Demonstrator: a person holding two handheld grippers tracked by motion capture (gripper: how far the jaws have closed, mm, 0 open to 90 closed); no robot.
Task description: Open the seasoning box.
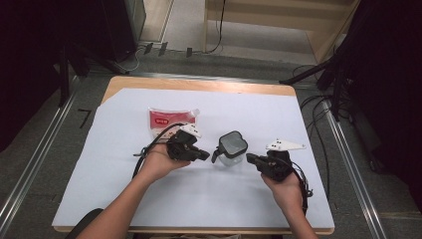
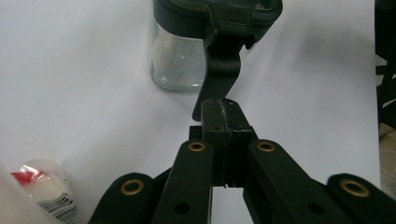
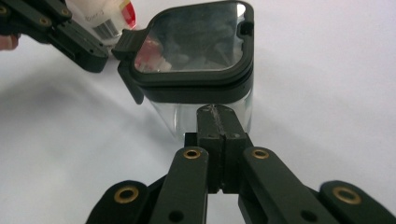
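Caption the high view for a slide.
Two hand-held grippers, left and right, flank a clear black-lidded jar on the white-covered table.

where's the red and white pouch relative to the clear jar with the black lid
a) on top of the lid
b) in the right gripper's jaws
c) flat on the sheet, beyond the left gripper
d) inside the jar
c: the pouch lies flat on the sheet beyond the left gripper, apart from the jar.
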